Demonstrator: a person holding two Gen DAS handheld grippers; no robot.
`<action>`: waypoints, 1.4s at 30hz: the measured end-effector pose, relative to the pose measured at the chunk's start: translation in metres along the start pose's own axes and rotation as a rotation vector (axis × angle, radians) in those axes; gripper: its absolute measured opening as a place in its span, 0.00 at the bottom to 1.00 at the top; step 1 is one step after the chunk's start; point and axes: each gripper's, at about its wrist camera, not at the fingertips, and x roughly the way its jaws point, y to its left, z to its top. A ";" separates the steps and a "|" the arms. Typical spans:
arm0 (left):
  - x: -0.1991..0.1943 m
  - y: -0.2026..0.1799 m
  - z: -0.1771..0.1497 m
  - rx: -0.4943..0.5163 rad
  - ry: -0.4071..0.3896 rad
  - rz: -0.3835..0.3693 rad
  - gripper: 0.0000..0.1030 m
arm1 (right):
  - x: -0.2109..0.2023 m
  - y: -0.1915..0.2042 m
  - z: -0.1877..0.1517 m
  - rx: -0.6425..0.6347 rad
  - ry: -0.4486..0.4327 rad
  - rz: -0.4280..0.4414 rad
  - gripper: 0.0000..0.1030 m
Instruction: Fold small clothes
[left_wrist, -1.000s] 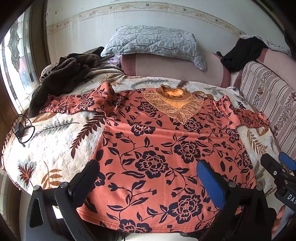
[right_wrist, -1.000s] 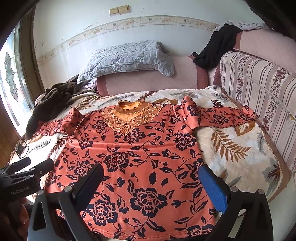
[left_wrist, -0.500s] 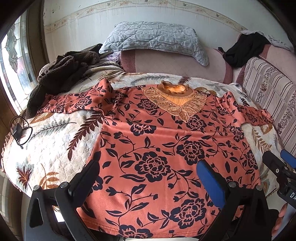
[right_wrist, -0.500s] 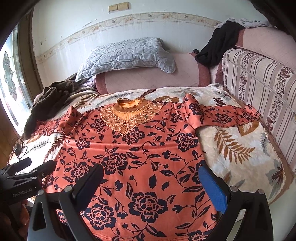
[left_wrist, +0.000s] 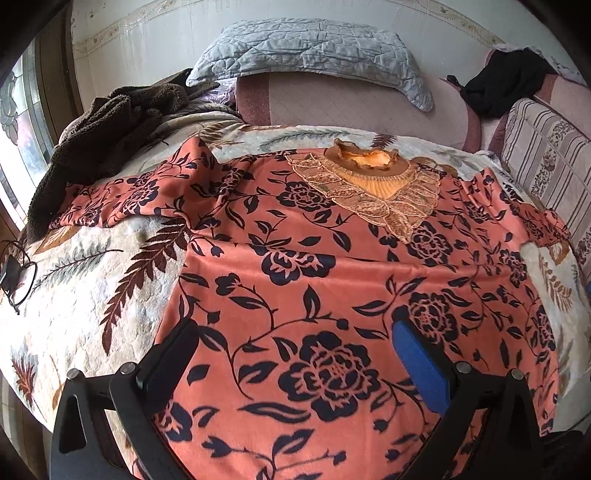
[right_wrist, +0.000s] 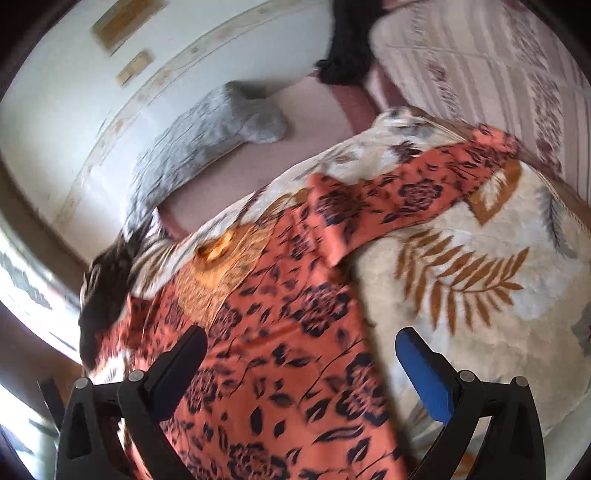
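An orange long-sleeved top with dark flowers (left_wrist: 303, 266) lies flat, front up, on a leaf-patterned blanket (left_wrist: 92, 295); its lace collar (left_wrist: 373, 181) is at the far end. My left gripper (left_wrist: 291, 350) is open and empty, low over the top's lower left part. My right gripper (right_wrist: 299, 354) is open and empty, tilted, over the top's right edge (right_wrist: 354, 332), with the right sleeve (right_wrist: 406, 199) stretched out ahead. The right view is blurred.
A grey quilted pillow (left_wrist: 314, 44) leans at the back. A brown fleece garment (left_wrist: 103, 129) lies at the back left, a black garment (left_wrist: 506, 85) at the back right on the striped sofa back (left_wrist: 550, 166). A black cable (left_wrist: 14, 273) lies at the left edge.
Both grippers moved forward over the top. The right gripper swung right and rolled, now facing the top's right edge and sleeve. The top has not moved.
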 end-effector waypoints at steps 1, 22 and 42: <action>0.010 0.003 0.004 -0.002 0.002 0.003 1.00 | 0.007 -0.028 0.019 0.077 -0.012 -0.007 1.00; 0.077 0.047 0.046 -0.178 -0.010 -0.026 1.00 | 0.138 -0.206 0.215 0.405 -0.031 -0.451 0.08; 0.050 0.115 0.055 -0.407 -0.079 -0.053 1.00 | 0.234 0.244 -0.031 -0.299 0.200 0.130 0.88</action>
